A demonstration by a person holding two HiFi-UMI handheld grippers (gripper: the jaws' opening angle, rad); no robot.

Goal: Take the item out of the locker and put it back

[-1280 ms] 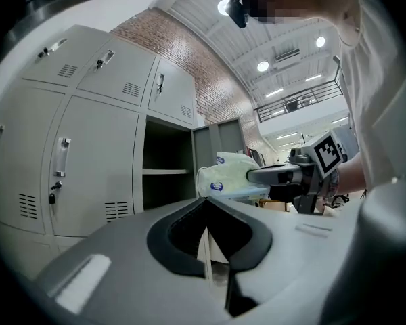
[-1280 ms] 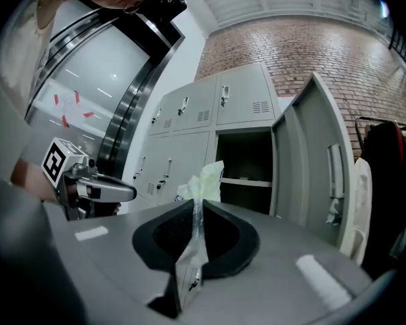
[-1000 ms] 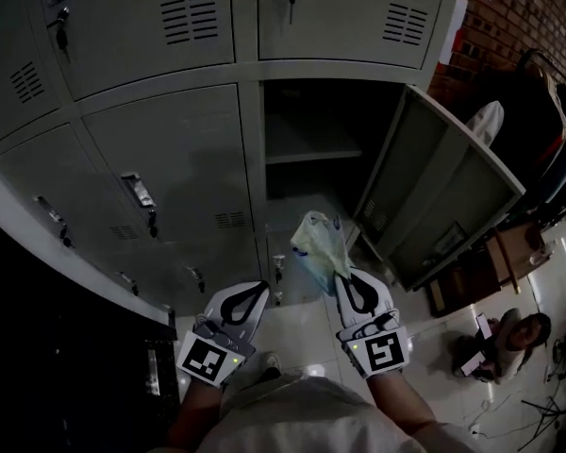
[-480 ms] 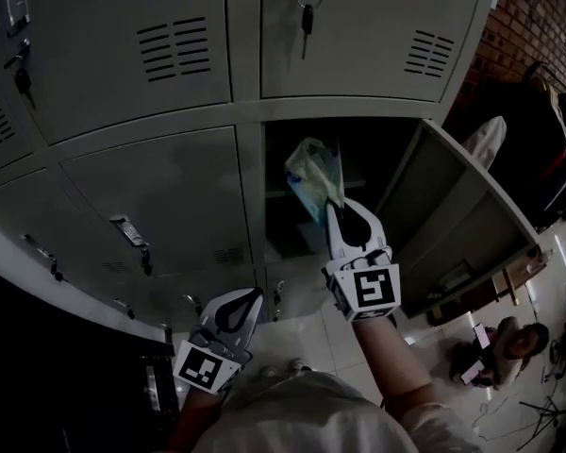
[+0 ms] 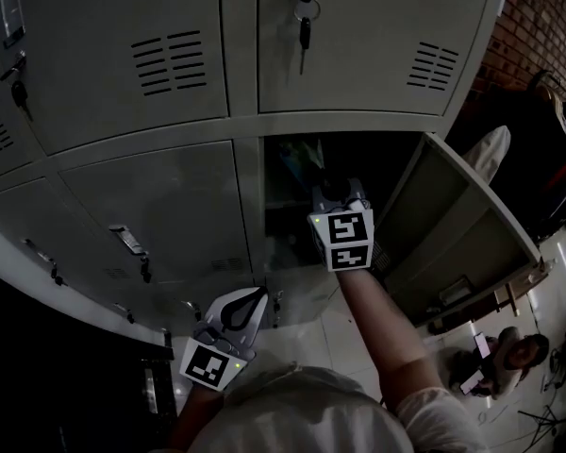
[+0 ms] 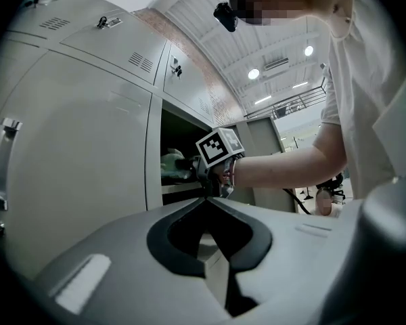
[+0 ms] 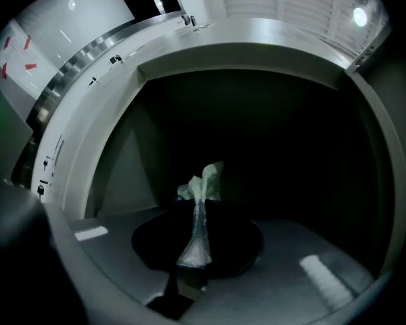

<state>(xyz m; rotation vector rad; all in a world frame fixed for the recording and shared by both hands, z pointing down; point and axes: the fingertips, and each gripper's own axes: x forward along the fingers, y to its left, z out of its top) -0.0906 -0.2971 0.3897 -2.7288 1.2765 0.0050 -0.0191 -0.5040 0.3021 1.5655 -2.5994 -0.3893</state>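
Note:
My right gripper [image 5: 323, 187] reaches level into the dark open locker compartment [image 5: 358, 159], only its marker cube and rear showing in the head view. It is shut on the twisted neck of a pale green plastic bag [image 7: 204, 181], whose crumpled top sticks up past the jaws inside the locker. From the left gripper view the bag [image 6: 172, 165] shows just inside the opening, ahead of the right gripper [image 6: 189, 171]. My left gripper [image 5: 254, 295] hangs low in front of the closed lower lockers, shut and with nothing in it, its tips [image 6: 205, 199] meeting.
The open locker door [image 5: 467, 225] swings out to the right of my arm. A key bunch [image 5: 302, 22] hangs from the closed door above. Closed doors with handles [image 5: 132, 239] fill the left. A person [image 5: 509, 357] sits on the floor at lower right.
The right gripper has carried the bag up and forward, from below the opening into the locker compartment, so the bag is now mostly hidden in the dark. The left gripper stayed low.

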